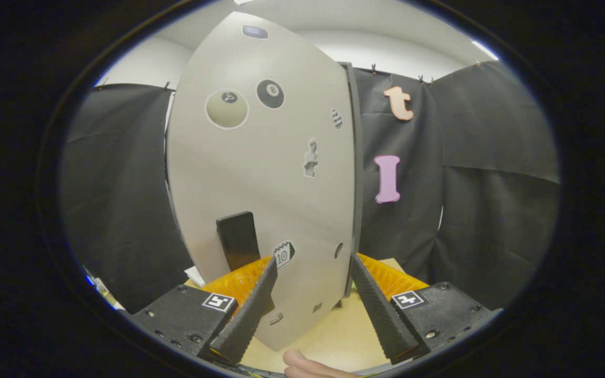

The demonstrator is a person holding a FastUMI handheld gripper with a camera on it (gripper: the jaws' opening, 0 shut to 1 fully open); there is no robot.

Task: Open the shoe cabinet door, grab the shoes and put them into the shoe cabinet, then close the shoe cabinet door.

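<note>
The shoe cabinet's grey door [260,173] stands close ahead of me, covered with several stickers, among them two billiard balls. A black rectangular handle [237,239] sits low on the door, just beyond and slightly left of my left finger. My gripper [313,260] is open, its two ribbed black fingers [250,310] spread wide with the door's lower part between and ahead of them. The door's right edge [356,173] meets the dark cabinet frame. I cannot tell whether the door is fully closed or slightly ajar.
The cabinet stands on a light wooden tabletop [334,336]. Black cloth walls [486,184] hang left and right of the cabinet. A person's fingertip [302,363] shows low between my fingers. White paper scraps [195,275] lie at the cabinet's lower left.
</note>
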